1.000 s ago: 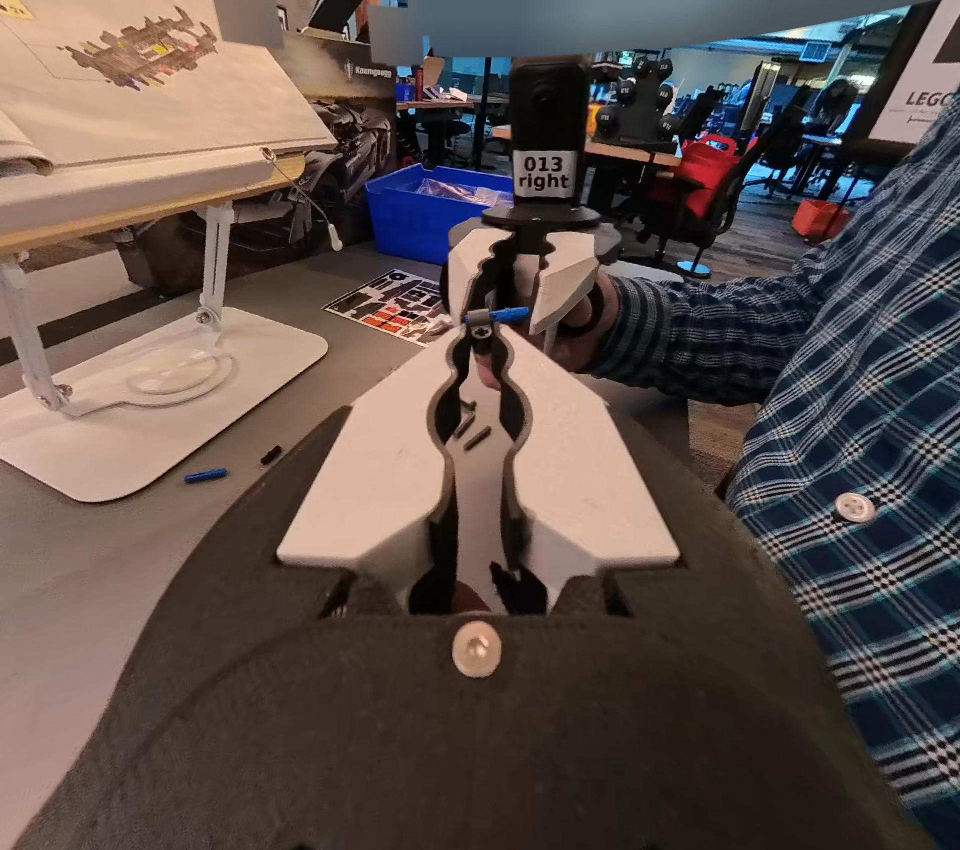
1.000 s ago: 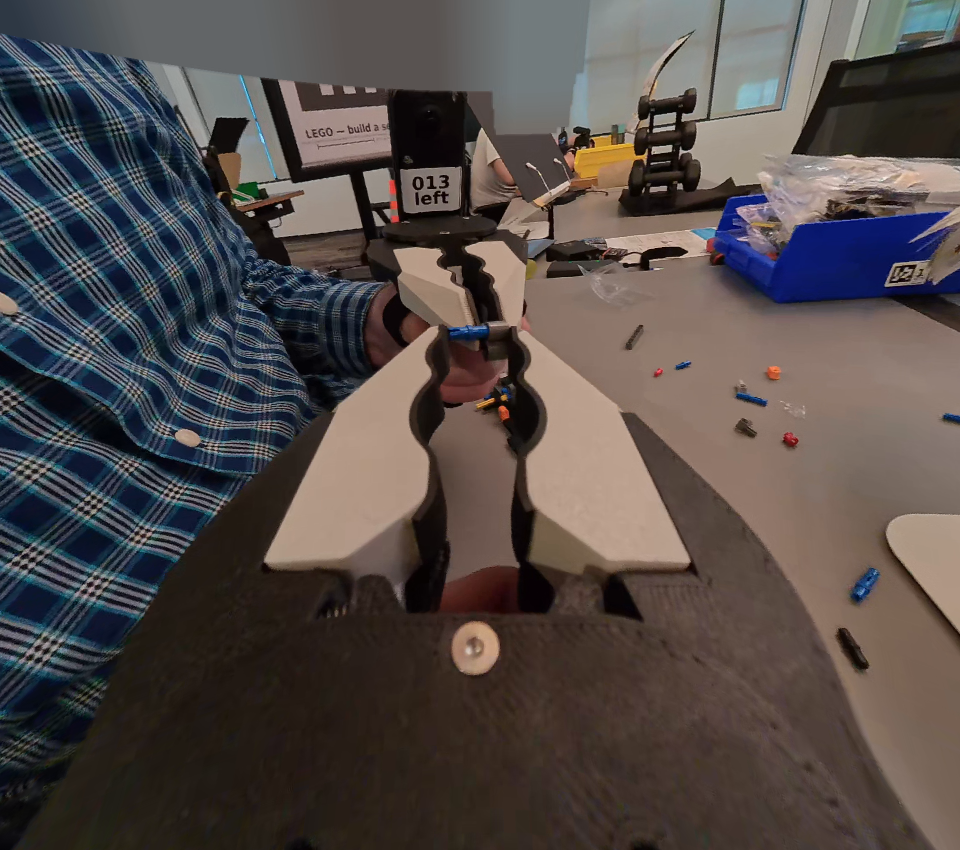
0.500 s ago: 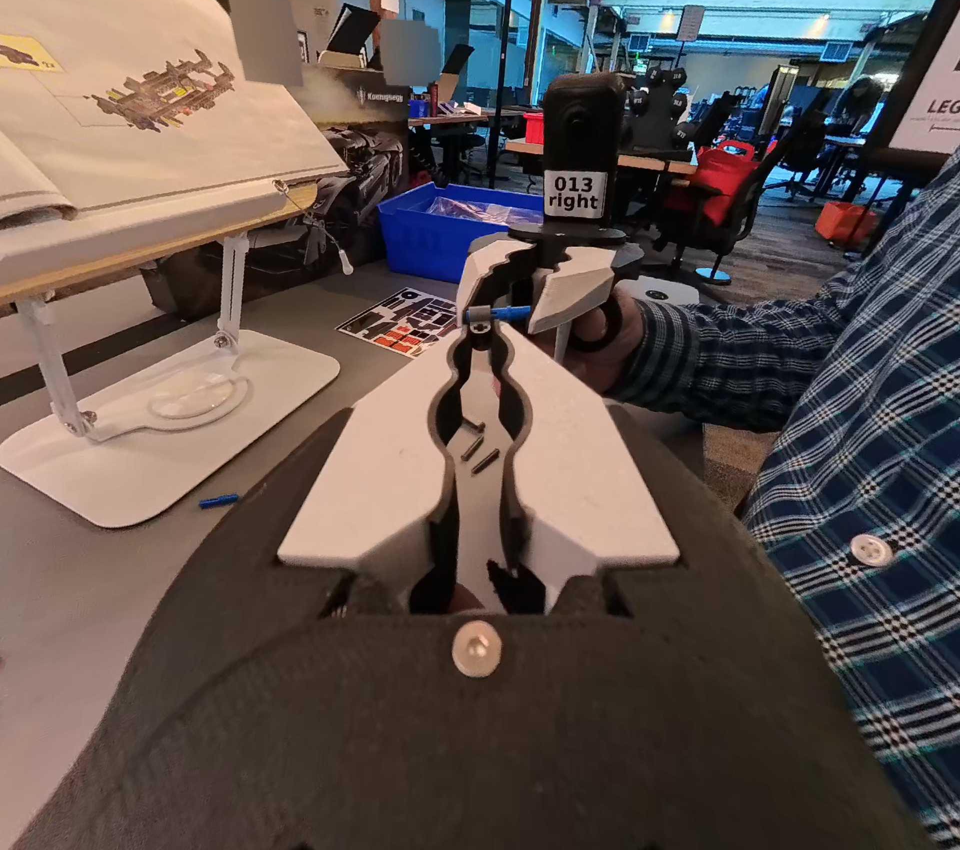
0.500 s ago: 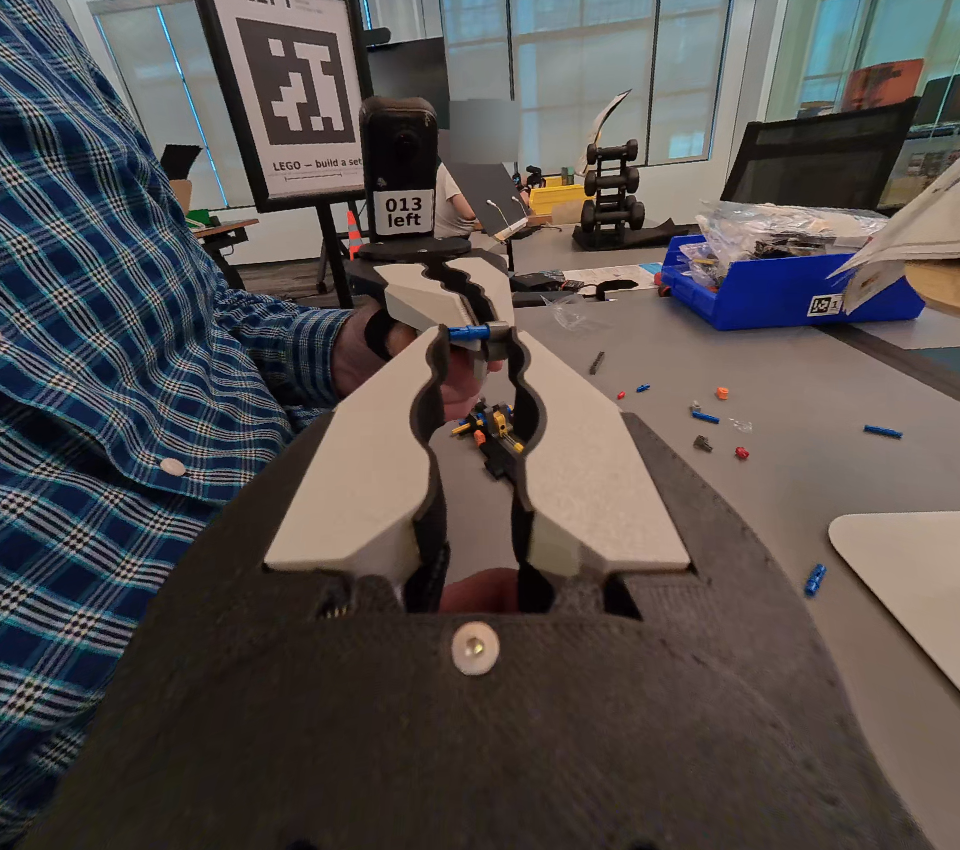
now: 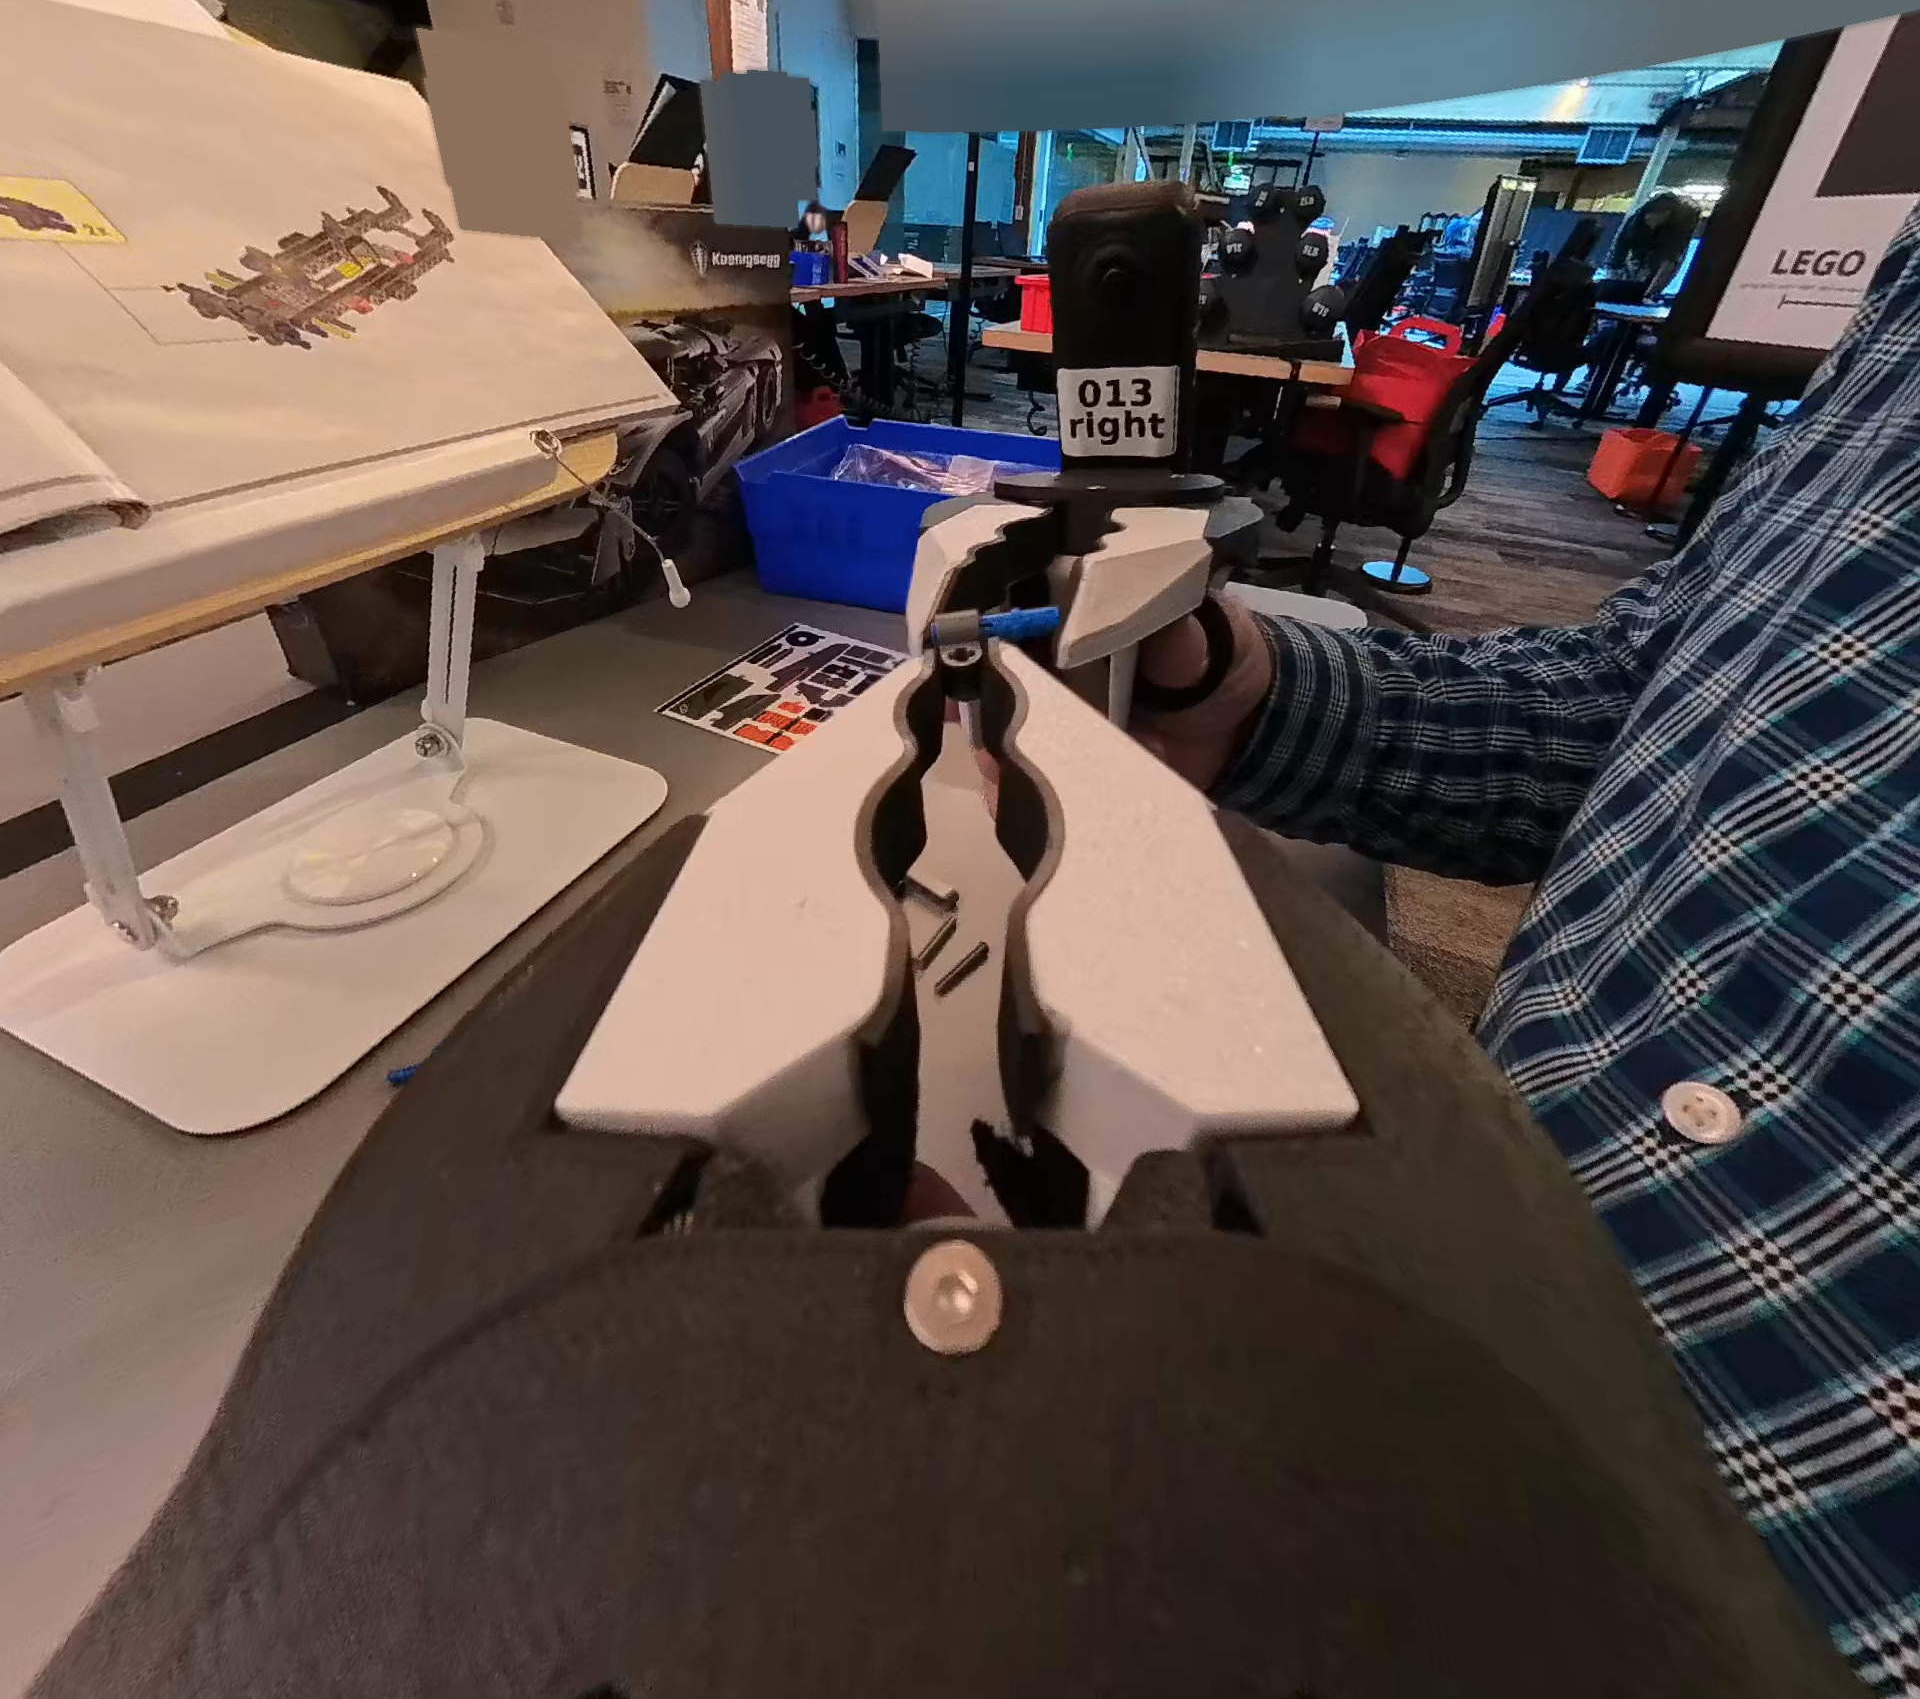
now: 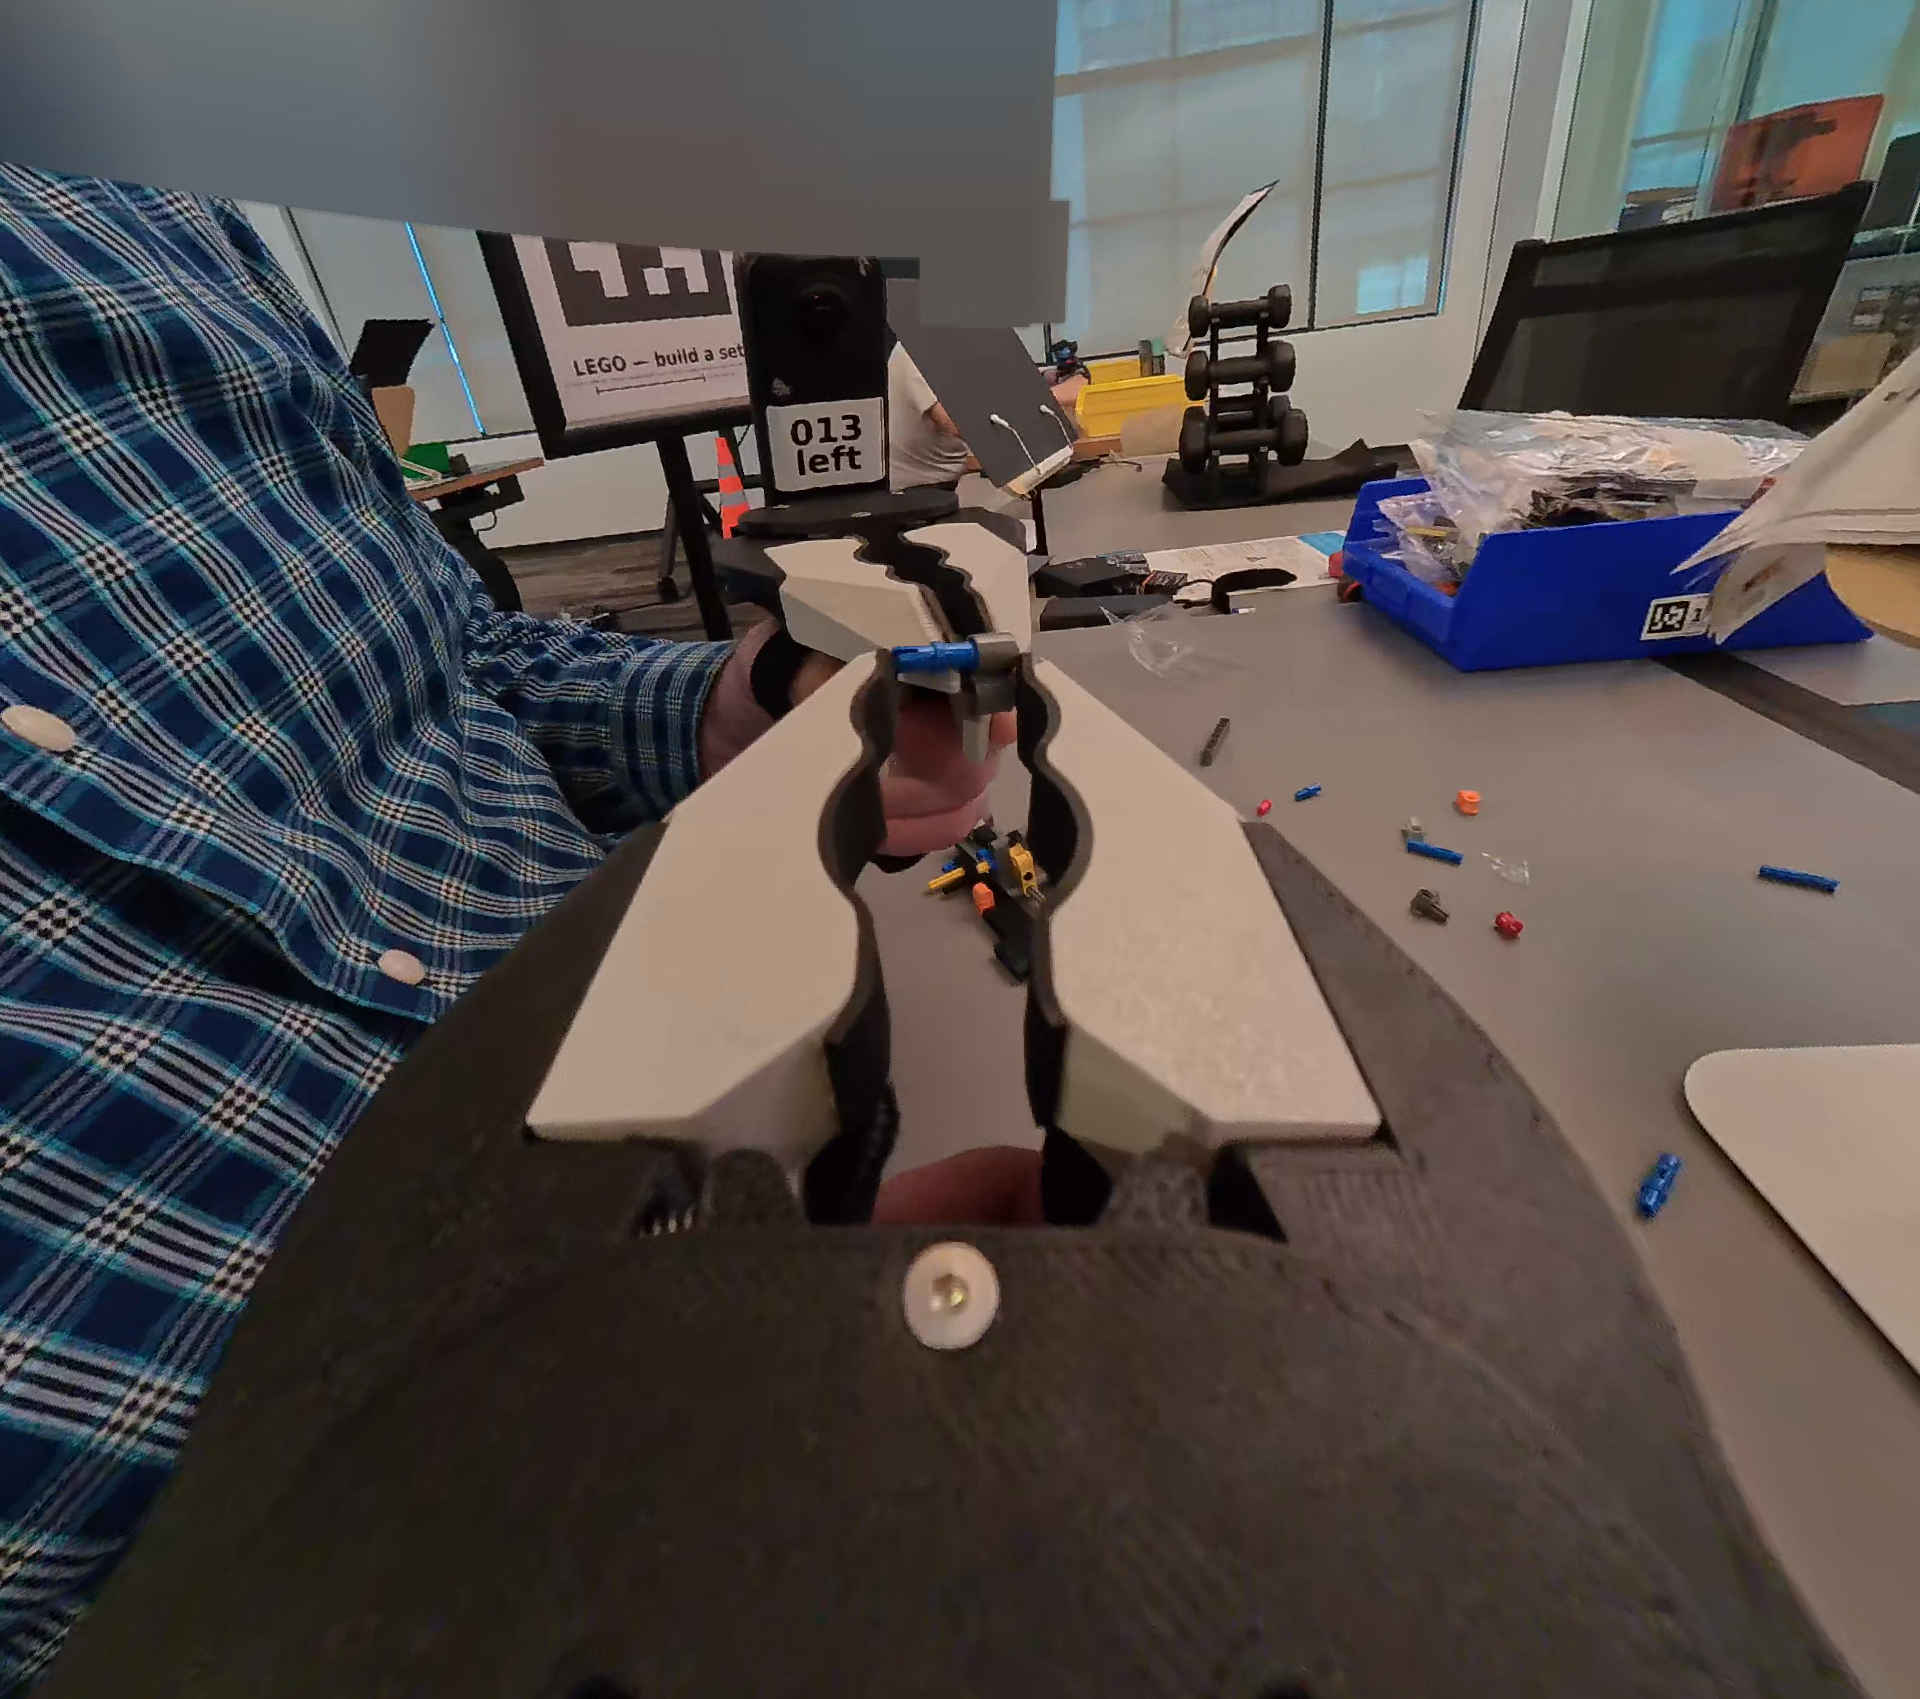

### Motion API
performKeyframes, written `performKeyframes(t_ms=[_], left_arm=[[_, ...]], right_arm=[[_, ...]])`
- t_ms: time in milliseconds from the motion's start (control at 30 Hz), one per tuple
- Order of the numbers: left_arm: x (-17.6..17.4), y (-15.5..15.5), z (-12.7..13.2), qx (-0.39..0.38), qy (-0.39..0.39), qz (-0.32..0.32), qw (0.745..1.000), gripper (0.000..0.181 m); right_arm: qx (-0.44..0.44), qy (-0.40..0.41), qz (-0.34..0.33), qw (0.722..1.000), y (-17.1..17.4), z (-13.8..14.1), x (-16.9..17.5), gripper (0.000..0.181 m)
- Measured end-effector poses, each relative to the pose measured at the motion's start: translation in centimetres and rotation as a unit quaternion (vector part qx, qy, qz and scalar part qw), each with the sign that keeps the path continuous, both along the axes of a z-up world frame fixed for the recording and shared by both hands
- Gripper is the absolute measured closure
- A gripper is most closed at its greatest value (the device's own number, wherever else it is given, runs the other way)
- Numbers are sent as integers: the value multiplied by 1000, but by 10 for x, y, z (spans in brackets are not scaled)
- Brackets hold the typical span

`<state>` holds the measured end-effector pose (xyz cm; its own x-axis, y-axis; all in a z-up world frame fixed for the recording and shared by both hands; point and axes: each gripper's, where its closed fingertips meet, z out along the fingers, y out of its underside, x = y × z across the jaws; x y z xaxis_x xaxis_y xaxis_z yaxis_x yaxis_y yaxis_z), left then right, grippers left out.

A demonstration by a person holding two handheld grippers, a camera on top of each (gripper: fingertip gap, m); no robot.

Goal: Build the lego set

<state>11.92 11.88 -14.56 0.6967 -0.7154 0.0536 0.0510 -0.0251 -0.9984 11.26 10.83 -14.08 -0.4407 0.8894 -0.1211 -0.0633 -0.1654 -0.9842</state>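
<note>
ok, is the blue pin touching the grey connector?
Touching. Left wrist view shows the blue pin seated in the grey connector, no gap, at the left gripper's tips.

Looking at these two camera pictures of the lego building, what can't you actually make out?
- The small grey connector with a blue pin: both views show the two pairs of jaws meeting on it, so how the parts join is covered.
- The little black, yellow and orange lego assembly: right wrist view, partly behind the right gripper's fingers.
- The open instruction booklet: left wrist view, cut off by the left edge, drawing too small.
- The blue plastic bin: bagged contents indistinct.
</note>
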Motion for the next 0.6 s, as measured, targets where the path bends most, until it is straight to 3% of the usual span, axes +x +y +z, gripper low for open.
performKeyframes(t_ms=[600], left_arm=[[8,-4,4,28,16,-19,999,177]], right_arm=[[-24,23,26,999,-3,3,6,159]])
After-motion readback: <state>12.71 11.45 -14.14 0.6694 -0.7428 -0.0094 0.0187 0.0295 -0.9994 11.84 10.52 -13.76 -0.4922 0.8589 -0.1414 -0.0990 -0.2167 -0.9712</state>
